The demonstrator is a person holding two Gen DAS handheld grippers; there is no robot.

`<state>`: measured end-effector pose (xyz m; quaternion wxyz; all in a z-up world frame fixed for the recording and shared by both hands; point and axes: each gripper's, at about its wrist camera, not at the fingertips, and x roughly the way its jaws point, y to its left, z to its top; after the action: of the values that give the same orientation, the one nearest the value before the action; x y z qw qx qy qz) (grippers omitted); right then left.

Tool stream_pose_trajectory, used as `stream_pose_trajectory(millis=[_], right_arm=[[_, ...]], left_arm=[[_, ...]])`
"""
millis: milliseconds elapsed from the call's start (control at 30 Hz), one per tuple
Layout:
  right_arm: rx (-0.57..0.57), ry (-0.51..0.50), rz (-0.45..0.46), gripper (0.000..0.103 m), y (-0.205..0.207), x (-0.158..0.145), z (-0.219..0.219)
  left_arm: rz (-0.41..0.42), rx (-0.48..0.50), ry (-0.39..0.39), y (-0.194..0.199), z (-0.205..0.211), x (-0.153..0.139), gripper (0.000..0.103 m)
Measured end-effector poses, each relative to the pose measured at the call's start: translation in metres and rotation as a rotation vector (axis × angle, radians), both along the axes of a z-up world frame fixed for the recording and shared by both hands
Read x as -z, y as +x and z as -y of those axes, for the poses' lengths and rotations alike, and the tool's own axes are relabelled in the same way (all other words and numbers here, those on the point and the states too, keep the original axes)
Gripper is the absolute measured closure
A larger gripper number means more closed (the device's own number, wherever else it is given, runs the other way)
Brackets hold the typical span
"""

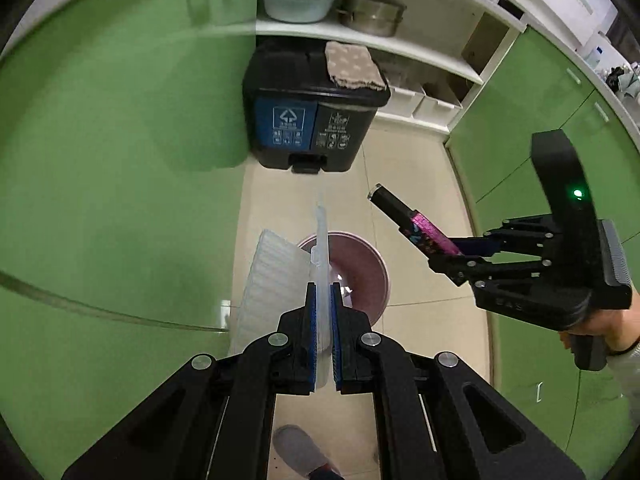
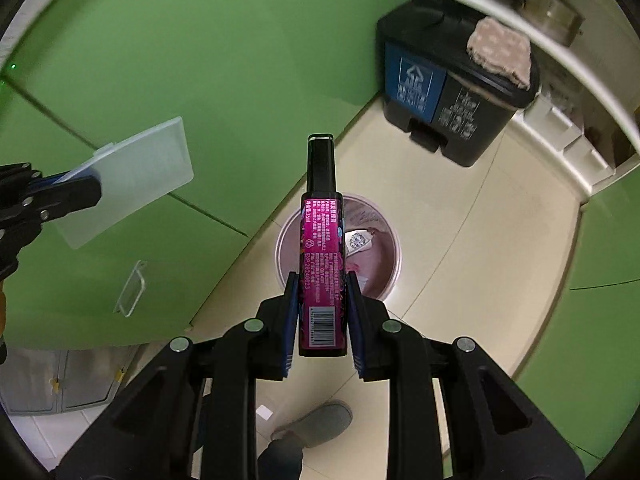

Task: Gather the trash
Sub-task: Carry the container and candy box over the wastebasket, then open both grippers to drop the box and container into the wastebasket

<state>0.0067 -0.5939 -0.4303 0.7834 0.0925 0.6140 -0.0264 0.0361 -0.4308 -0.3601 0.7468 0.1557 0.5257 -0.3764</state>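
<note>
My left gripper [image 1: 322,296] is shut on a clear plastic box [image 1: 280,280], held edge-on above a round pink bin [image 1: 360,272] on the floor. From the right wrist view the box [image 2: 132,180] shows as a frosted flat case in the left gripper [image 2: 86,192]. My right gripper [image 2: 322,284] is shut on a pink-labelled black spray bottle [image 2: 322,240], pointing over the pink bin [image 2: 384,256], which holds some scraps. In the left wrist view the right gripper [image 1: 448,252] holds the bottle [image 1: 412,224] to the right of the bin.
A black two-part pedal trash can [image 1: 308,116] with a cloth [image 1: 352,66] on its lid stands at the back, under shelves with a basin [image 1: 300,4] and a steel pot [image 1: 372,12]. Green cabinets [image 1: 100,160] line both sides. A grey slipper [image 2: 316,420] is below.
</note>
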Motion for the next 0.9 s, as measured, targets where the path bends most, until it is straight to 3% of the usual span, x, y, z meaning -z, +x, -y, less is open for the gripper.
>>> stream_pose_trajectory(millis=[133, 200, 233, 300, 567, 900], right_arm=[[0.020, 0.011, -0.006, 0.079, 0.011, 0.019, 0.009], [0.037, -0.003, 0.004, 0.051, 0.012, 0.021, 0.012], [0.049, -0.004, 0.025, 0.030, 0.012, 0.019, 0.014], [0.056, -0.009, 0.034, 0.021, 0.012, 0.018, 0.017], [0.097, -0.022, 0.044, 0.008, 0.004, 0.009, 0.029], [0.153, -0.021, 0.074, 0.007, -0.024, -0.021, 0.046]], left_arm=[[-0.012, 0.004, 0.008, 0.008, 0.002, 0.018, 0.097], [-0.018, 0.003, 0.009, 0.012, 0.004, 0.023, 0.097], [-0.020, 0.004, 0.011, 0.013, 0.006, 0.025, 0.097], [-0.026, 0.008, 0.010, 0.015, 0.008, 0.027, 0.097], [-0.032, 0.034, 0.010, 0.011, 0.017, 0.028, 0.097], [-0.058, 0.083, 0.010, 0.004, 0.042, 0.037, 0.097]])
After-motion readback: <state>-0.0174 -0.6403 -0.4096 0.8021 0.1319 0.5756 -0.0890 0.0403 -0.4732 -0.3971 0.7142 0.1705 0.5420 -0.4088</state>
